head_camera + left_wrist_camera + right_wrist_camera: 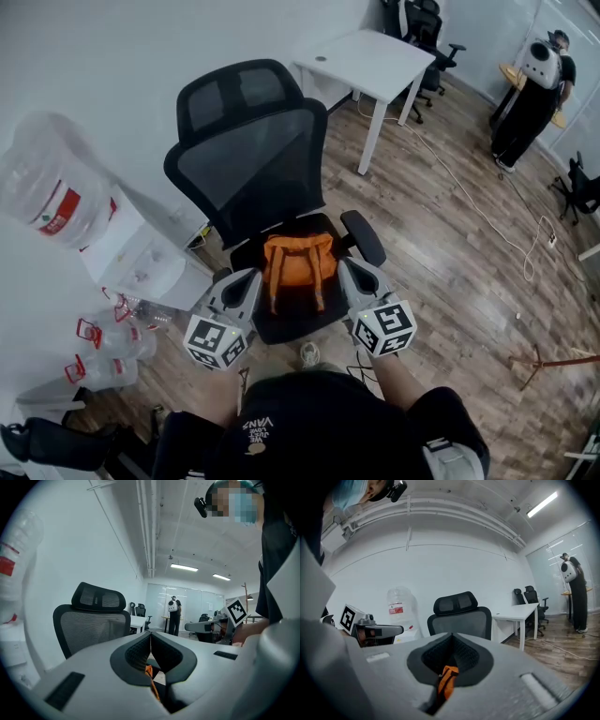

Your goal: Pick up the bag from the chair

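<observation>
Dead centre of head view: looking at bag (298,264) flat on chair (253,159) seat, long axis running top-to-bottom in frame, straps trailing toward the lower edge. Holding left gripper (249,279) just lower left of it and right gripper (347,270) just lower right, both pressed together, pinching nothing. Reading neither as nearer; seeing orange low between jaws in both gripper views, so probably needing opening, then dipping forward and down.

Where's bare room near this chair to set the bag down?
The white desk top behind the chair is bare, and so is the wood floor right of it. Left is crowded: water dispenser, empty bottles.
</observation>
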`<state>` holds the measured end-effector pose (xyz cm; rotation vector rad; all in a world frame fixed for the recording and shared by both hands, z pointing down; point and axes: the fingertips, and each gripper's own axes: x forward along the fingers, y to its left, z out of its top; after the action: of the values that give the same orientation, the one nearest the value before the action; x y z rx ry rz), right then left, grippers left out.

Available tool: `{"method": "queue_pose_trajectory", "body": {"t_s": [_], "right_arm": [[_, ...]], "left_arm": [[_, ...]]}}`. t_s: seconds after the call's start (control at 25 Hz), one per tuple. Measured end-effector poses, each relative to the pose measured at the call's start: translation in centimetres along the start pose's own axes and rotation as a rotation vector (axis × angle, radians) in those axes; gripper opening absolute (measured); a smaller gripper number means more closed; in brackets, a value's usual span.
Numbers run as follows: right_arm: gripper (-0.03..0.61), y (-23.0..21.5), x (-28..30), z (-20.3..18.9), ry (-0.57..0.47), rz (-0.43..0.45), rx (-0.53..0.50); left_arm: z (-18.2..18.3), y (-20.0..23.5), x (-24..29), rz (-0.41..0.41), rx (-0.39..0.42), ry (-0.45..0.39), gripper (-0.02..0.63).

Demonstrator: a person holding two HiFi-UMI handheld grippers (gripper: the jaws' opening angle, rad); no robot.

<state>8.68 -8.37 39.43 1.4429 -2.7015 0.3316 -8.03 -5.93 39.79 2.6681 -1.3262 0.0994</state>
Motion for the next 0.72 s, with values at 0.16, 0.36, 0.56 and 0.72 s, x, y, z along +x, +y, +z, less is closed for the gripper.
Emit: {"method": "queue_pose_trajectory", "body": {"t_s": [0.16,0.36,0.56,0.72], "right_arm": [[-0.003,-1.1,1.4,-0.3,0.011,0.005,0.01],[-0.002,-1.9,2.6,-0.2,0.007,-0.021,0.02],[-0.003,-2.5,3.9,0.1,-0.004,-0.063,0.04],[-0.003,-2.9,4.5,-0.3,-0.002,-0.1,0.051]], "left_arm": [[-0.4,0.5,1.4,-0.001,-0.005,0.013,0.008],[-0.1,1.8,2.9,-0.025,-0.005,0.02,0.008],[0.6,3.5,4.3,-0.059,0.004,0.033,0.008],[0.4,4.3,5.3,-0.098,0.005,0.05,0.008]]}}
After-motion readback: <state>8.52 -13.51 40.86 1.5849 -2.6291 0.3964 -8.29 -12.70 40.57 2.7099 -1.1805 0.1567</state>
